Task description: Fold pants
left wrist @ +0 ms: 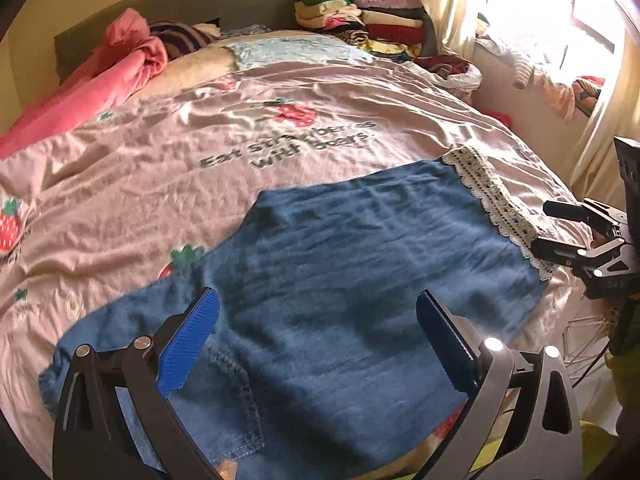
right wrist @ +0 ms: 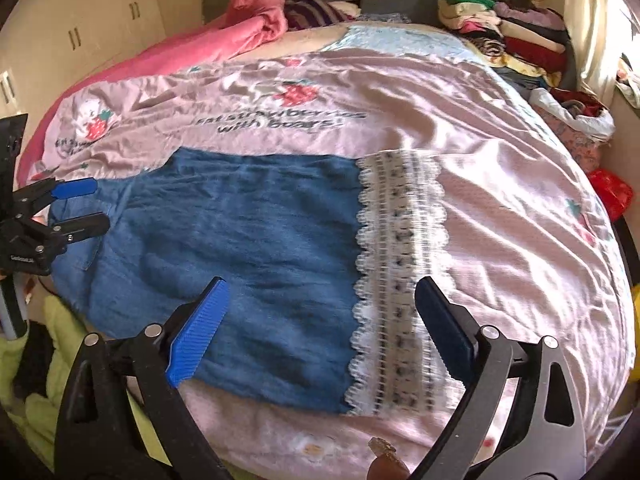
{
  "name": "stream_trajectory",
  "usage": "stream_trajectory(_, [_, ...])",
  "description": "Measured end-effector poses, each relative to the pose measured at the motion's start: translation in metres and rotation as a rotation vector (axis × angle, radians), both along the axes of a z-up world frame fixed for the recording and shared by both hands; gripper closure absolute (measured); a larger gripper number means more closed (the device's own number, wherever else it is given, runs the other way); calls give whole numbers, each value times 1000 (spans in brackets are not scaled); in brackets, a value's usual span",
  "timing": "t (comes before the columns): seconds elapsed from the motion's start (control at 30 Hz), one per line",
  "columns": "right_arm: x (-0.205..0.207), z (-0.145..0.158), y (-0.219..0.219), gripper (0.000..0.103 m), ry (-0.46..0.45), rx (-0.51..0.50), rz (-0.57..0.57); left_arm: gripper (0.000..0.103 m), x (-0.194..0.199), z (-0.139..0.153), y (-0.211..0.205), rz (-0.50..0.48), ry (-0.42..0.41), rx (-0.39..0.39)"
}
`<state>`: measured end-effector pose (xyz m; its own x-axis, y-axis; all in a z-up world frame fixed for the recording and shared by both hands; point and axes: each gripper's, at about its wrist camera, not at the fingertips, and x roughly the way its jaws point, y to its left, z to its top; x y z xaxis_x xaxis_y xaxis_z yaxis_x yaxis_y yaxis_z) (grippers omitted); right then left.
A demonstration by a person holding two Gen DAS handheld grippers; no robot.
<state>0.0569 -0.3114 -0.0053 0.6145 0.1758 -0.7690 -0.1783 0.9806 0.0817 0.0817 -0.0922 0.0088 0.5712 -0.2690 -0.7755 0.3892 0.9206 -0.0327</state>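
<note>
Blue denim pants [left wrist: 360,272] lie flat on the pink bed cover, with a white lace hem [left wrist: 496,200] at the right end. My left gripper [left wrist: 318,328] is open and empty, hovering over the waist end near a stitched pocket. My right gripper [right wrist: 322,320] is open and empty above the pants [right wrist: 248,240], straddling the edge of the lace hem [right wrist: 400,280]. The right gripper also shows in the left wrist view [left wrist: 556,232], at the lace hem. The left gripper shows in the right wrist view [right wrist: 86,206], at the waist end.
The pink strawberry bed cover [right wrist: 500,184] spans the bed. A pink blanket [left wrist: 104,80] lies at the far left. Stacks of folded clothes [left wrist: 372,16] stand at the headboard. A window and curtain [left wrist: 560,40] are to the right. A yellow-green cloth [right wrist: 44,392] hangs off the near edge.
</note>
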Motion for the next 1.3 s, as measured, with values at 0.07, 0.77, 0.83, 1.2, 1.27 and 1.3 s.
stream_trajectory(0.07, [-1, 2, -10, 15, -7, 3, -26, 5, 5, 1, -8, -13, -3, 17])
stream_trajectory(0.77, [-11, -37, -58, 15, 112, 141, -104, 5, 78, -4, -144, -319, 0, 112])
stream_trajectory(0.83, [-9, -42, -58, 19, 124, 161, -96, 5, 86, -11, -154, -328, 18, 135])
stream_trajectory(1.2, [3, -52, -66, 43, 125, 230, -91, 6, 128, -52, -178, -343, 118, 89])
stream_trajectory(1.27, [2, -52, -69, 48, 118, 266, -89, 6, 129, -56, -181, -370, 120, 87])
stream_trajectory(1.3, [3, -53, -69, 48, 120, 279, -77, 6, 129, -59, -183, -382, 121, 87])
